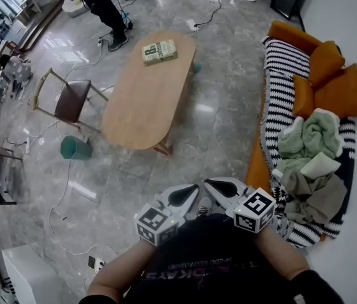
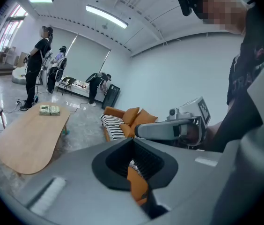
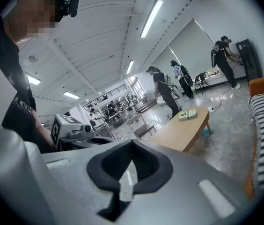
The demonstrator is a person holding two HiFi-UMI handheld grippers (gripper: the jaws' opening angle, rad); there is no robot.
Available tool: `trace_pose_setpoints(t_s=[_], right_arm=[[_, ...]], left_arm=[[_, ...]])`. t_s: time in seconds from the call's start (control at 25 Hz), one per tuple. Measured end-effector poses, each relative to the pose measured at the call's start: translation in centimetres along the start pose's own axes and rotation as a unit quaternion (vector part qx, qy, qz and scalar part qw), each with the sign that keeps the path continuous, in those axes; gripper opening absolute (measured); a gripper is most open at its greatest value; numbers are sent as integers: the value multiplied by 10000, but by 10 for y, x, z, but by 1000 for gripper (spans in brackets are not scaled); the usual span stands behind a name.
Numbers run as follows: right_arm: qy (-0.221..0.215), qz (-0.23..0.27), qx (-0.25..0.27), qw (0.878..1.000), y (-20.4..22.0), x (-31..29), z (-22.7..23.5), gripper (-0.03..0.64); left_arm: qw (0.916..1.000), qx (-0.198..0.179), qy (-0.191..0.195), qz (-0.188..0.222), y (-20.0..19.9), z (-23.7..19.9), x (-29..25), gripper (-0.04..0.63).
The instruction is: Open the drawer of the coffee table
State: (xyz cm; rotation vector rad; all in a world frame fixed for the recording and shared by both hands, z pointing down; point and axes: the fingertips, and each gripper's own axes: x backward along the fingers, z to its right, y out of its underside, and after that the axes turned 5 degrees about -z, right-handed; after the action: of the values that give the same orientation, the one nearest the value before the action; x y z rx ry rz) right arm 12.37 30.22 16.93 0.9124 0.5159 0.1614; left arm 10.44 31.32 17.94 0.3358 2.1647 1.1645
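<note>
Both tongs we hold closed tight on nothing, left tongs (image 1: 183,196) beside right tongs (image 1: 219,187), near us. Farther off stands the bench (image 1: 142,106), an oval of pale wood, book (image 1: 159,51) at its far end, left of the sofa (image 1: 290,38).

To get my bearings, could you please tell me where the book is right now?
In the head view, the book lies on the far end of the coffee table, left of the sofa.
</note>
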Motion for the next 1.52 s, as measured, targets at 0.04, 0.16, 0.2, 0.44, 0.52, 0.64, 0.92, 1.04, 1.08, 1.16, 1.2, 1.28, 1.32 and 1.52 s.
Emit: trace_pose_setpoints(t_s=[0.04, 0.16, 0.2, 0.44, 0.52, 0.64, 0.92, 1.04, 1.08, 1.16, 1.2, 1.28, 1.32, 1.52], right_arm=[[1, 25, 14, 10000, -1, 2, 1, 2], [25, 81, 45, 10000, -5, 5, 3, 2], [35, 93, 40, 9999, -6, 5, 3, 2], [100, 56, 12, 9999, -12, -7, 10, 2], [149, 38, -4, 9999, -15, -13, 15, 2], [244, 7, -41, 9997, -25, -24, 27, 2], [442, -98, -84, 9989, -55, -62, 65, 2], [438, -187, -106, 9988, -66, -84, 81, 2], [421, -223, -112, 9988, -69, -92, 86, 2], [373, -290, -117, 9988, -78, -109, 97, 2], [348, -310, -117, 9988, -84, -119, 102, 2], [301, -329, -89, 9990, -97, -139, 110, 2], [279, -340, -54, 9990, -104, -150, 114, 2], [180, -383, 73, 9991, -130, -183, 128, 2]], left_arm=[[10000, -1, 5, 4, -1, 1, -1, 2], [10000, -6, 2, 32, -3, 1, -4, 2], [10000, -12, -2, 37, -4, 0, -4, 2], [9999, 86, -6, 91, -7, -17, -2, 2], [9999, 126, 11, 113, -9, -26, -4, 2], [9997, 189, 69, 145, -17, -43, -11, 2], [9993, 306, 194, 89, -34, -92, -29, 0], [9991, 399, 150, 67, -42, -119, -35, 2], [9990, 421, 127, 67, -45, -128, -36, 2], [9989, 455, 53, 87, -52, -148, -36, 2], [9988, 477, 7, 109, -57, -159, -36, 2], [9983, 548, -86, 161, -64, -183, -35, 2], [9980, 589, -127, 179, -67, -194, -34, 2], [9972, 673, -211, 245, -83, -226, -37, 2]])
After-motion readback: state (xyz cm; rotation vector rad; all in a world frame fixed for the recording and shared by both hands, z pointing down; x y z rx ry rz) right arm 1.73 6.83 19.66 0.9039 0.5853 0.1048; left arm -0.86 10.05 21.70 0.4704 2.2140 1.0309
